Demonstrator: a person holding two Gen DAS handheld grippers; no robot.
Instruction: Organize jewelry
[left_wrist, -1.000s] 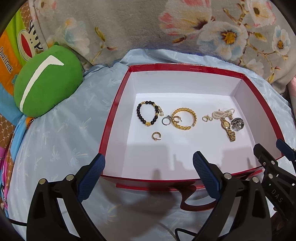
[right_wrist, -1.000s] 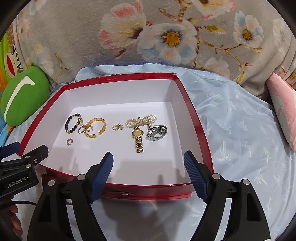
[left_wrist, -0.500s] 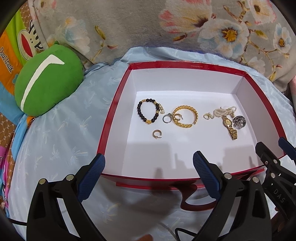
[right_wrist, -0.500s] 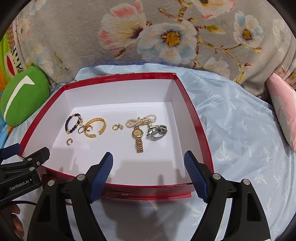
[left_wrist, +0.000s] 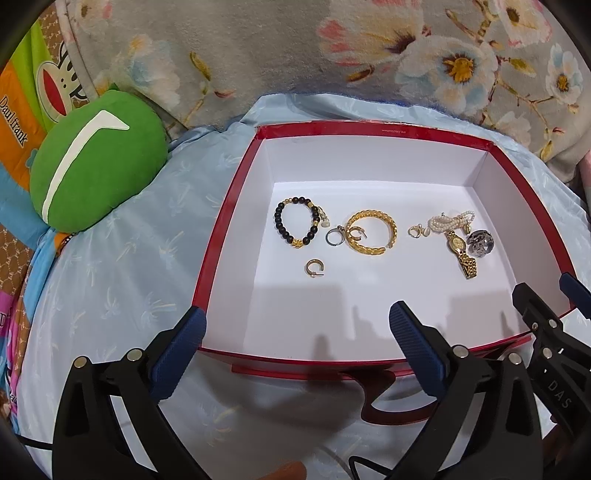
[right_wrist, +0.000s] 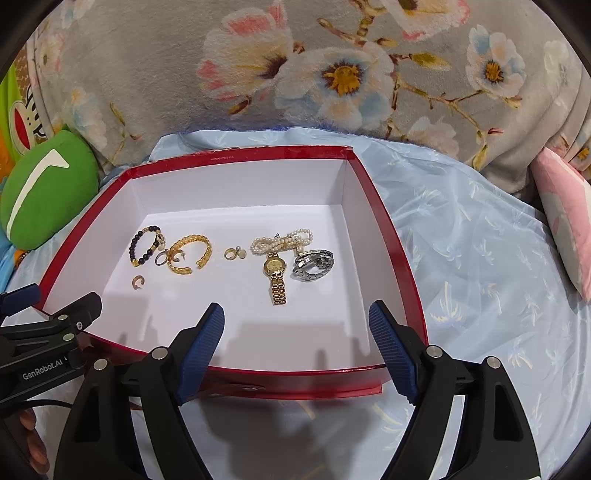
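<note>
Home bedroom: floral blanket (right_wrist: 332, 74), light blue bedsheet (right_wrist: 480, 258), green plush cushion (left_wrist: 96, 162), pink pillow (right_wrist: 565, 214), cartoon-print fabric (left_wrist: 33, 85).

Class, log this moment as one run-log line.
left gripper: open, empty | right gripper: open, empty | both at near rim | red box: holds gold watch, bracelets, rings

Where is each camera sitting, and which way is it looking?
Left wrist: sits on the left gripper, looking forward over the near left rim of the red box; its own open fingers show, plus the right gripper at the right edge.
Right wrist: sits on the right gripper, looking over the near right rim at the gold watch; its own open fingers show, plus the left gripper at the left edge.
Shared: both see the box, the jewelry and the green cushion.
</note>
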